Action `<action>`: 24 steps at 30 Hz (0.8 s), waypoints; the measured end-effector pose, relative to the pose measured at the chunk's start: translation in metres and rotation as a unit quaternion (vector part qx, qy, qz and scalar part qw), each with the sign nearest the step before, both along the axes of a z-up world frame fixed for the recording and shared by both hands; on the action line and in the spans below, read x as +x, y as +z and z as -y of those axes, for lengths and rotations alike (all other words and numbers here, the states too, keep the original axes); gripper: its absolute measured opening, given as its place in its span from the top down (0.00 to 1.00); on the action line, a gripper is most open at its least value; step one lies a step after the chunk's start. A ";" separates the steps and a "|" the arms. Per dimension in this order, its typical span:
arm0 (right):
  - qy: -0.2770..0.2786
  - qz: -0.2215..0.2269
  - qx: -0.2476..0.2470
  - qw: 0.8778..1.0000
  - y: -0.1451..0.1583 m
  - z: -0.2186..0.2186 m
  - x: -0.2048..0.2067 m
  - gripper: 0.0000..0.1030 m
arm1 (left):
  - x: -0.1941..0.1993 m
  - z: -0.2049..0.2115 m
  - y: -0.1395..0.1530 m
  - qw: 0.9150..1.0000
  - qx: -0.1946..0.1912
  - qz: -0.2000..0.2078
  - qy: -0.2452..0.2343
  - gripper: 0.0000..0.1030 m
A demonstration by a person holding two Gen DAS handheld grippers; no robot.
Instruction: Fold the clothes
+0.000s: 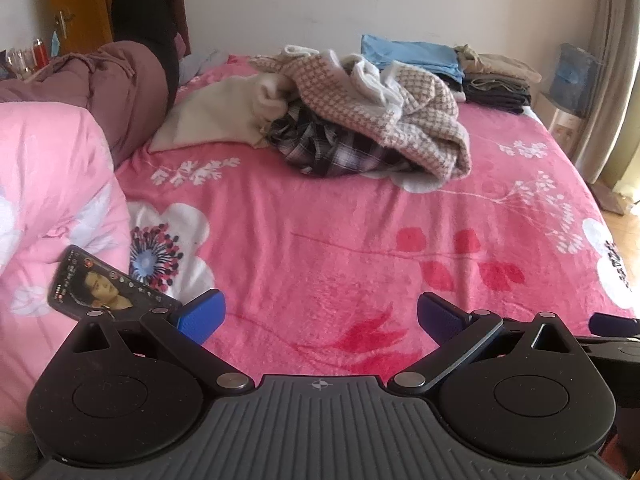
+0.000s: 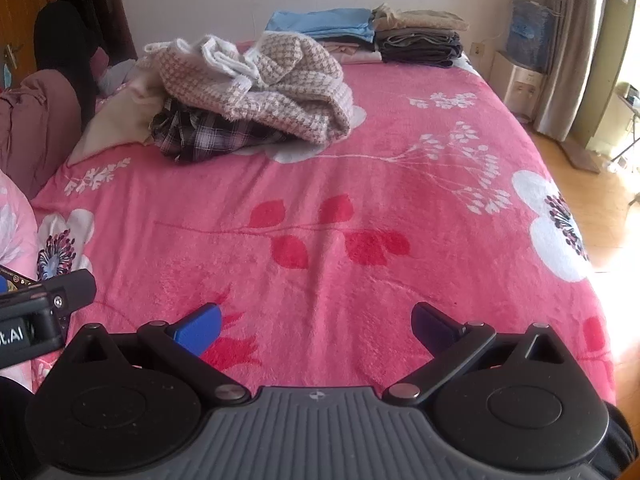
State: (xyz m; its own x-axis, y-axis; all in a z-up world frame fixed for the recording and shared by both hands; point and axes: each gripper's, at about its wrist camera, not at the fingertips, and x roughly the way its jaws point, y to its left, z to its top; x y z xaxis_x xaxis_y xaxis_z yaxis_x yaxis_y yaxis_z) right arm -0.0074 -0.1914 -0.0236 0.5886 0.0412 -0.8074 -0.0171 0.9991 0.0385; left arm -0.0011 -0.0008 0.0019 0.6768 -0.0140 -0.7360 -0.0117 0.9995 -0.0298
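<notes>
Both wrist views low over the bed (image 1: 320, 220) — facing one shared clothes pile (image 2: 256, 92).

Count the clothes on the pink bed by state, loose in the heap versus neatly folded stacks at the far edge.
Loose garments in the heap: 3, namely the houndstooth knit garment, dark plaid shirt and cream cloth.
Folded stacks: 2, one topped by blue fabric, one of dark and beige pieces.
Total: 5 groups.

Pink flowered blanket (image 2: 360, 184); beige houndstooth coat (image 2: 280, 80) over a dark plaid shirt (image 2: 200, 136); blue folded clothes (image 2: 320, 24) behind.
</notes>
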 end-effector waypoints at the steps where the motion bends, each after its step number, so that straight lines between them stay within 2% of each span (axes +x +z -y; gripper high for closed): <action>1: 0.000 0.005 0.002 1.000 0.000 0.001 -0.001 0.00 | -0.001 0.000 0.001 1.000 0.003 0.002 -0.001 0.00; 10: -0.008 0.007 -0.011 1.000 0.007 0.016 -0.016 0.00 | -0.014 0.019 0.007 0.999 0.032 0.029 -0.007 0.00; 16: -0.020 0.010 -0.021 1.000 0.013 0.023 -0.025 0.00 | -0.013 0.025 0.005 0.999 0.003 -0.002 -0.036 0.00; 20: -0.019 0.011 -0.015 1.000 0.016 0.027 -0.028 0.00 | -0.014 0.020 0.005 1.000 -0.022 -0.001 -0.015 0.00; 24: -0.012 0.004 -0.018 1.000 0.014 0.028 -0.023 0.00 | -0.015 0.021 0.005 1.000 0.005 0.004 0.006 0.00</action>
State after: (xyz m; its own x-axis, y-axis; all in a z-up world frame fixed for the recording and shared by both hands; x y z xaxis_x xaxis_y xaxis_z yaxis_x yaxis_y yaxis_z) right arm -0.0307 -0.2193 -0.0099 0.5962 -0.0010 -0.8028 0.0059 1.0000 0.0031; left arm -0.0160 -0.0216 0.0070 0.6821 0.0010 -0.7313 -0.0227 0.9995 -0.0198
